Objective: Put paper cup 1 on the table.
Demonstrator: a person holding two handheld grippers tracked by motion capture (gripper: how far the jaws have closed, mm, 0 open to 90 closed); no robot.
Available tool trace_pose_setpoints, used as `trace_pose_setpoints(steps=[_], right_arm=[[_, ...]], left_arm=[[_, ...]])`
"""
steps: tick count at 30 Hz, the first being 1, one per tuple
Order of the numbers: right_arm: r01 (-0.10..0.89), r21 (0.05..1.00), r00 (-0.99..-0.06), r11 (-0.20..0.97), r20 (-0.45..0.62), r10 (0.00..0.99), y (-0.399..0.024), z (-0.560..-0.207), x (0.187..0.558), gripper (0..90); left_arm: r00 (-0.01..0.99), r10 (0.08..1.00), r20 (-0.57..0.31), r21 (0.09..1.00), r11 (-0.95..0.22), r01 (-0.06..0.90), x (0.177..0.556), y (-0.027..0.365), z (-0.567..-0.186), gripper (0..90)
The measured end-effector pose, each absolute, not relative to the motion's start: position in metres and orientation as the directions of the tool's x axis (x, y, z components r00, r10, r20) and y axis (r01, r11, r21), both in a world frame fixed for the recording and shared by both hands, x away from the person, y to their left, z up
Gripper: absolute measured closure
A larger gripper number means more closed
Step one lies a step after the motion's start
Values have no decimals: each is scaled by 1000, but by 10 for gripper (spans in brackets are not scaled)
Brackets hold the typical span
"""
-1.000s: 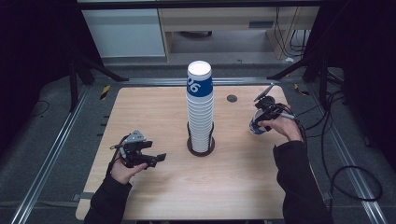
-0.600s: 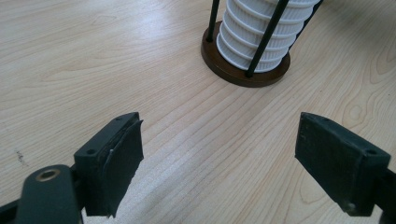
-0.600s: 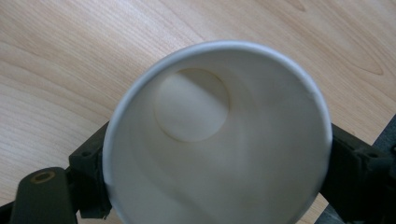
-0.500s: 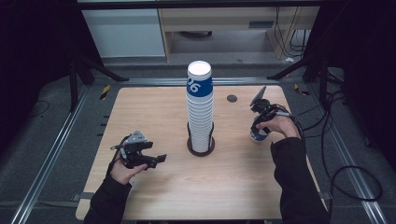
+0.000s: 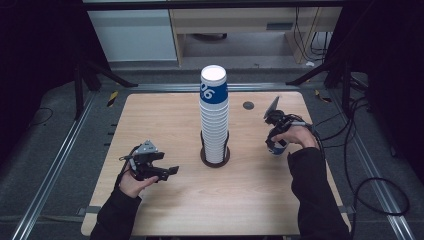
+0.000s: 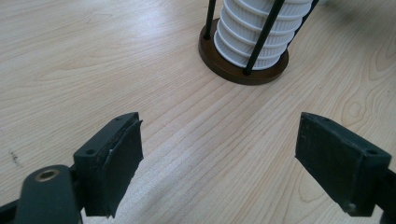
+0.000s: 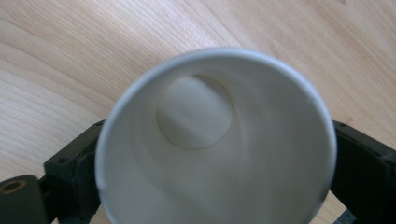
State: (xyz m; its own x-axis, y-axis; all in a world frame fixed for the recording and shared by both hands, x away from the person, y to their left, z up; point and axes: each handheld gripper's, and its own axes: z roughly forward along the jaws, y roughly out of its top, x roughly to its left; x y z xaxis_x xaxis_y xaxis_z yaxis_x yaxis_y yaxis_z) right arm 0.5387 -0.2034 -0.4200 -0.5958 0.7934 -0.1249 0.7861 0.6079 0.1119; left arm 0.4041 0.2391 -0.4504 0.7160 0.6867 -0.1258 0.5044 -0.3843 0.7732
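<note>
Two claws | left claw (image 5: 170,171) spread wide over bare table (image 5: 150,120) | right claw (image 5: 275,145) grasping cup (image 7: 215,140)

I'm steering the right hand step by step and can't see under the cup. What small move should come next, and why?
Probably lower the right gripper a little until the single white paper cup stands on the light wooden table, then release. Its fingers flank the cup, mouth towards the camera, well clear of the tall stack of white and blue cups. I can't tell whether its base touches yet.
</note>
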Motion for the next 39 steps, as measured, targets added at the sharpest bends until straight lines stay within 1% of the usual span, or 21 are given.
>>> trace_pose_setpoints(steps=[2, 5, 12, 16, 18, 21, 24, 26, 29, 31, 35, 39], right_arm=[[786, 125, -593, 605, -121, 796, -203, -417, 538, 41], [776, 175, -589, 606, -140, 796, -203, -408, 535, 41], [747, 329, -547, 578, -192, 815, -209, -380, 523, 42], [716, 417, -537, 560, -184, 823, -211, -366, 511, 53], [691, 481, -523, 539, -182, 833, -213, -359, 503, 53], [662, 535, -514, 526, -187, 837, -215, -354, 494, 40], [619, 603, -506, 504, -185, 843, -217, -351, 481, 68], [599, 621, -516, 506, -184, 837, -217, -350, 475, 64], [548, 674, -531, 495, -177, 829, -216, -350, 462, 63], [526, 689, -537, 499, -187, 823, -215, -350, 455, 64], [465, 749, -539, 471, -182, 822, -212, -350, 440, 66], [397, 819, -534, 415, -161, 830, -207, -348, 427, 72]], left_arm=[[714, 688, -126, 774, -382, 505, 404, 240, -450, 143], [713, 690, -129, 775, -378, 506, 404, 240, -450, 142], [712, 691, -127, 779, -375, 503, 404, 241, -449, 141], [711, 692, -127, 779, -374, 503, 404, 241, -449, 141], [713, 690, -125, 779, -377, 501, 404, 241, -449, 141], [715, 689, -123, 781, -378, 498, 403, 240, -449, 143], [718, 685, -121, 780, -382, 495, 404, 240, -449, 144], [719, 684, -122, 779, -383, 497, 404, 240, -450, 145], [718, 685, -126, 779, -379, 499, 404, 241, -451, 147], [716, 687, -124, 782, -377, 497, 404, 242, -450, 149], [714, 689, -124, 786, -371, 494, 404, 243, -448, 150], [714, 689, -124, 788, -368, 493, 404, 243, -448, 150]])
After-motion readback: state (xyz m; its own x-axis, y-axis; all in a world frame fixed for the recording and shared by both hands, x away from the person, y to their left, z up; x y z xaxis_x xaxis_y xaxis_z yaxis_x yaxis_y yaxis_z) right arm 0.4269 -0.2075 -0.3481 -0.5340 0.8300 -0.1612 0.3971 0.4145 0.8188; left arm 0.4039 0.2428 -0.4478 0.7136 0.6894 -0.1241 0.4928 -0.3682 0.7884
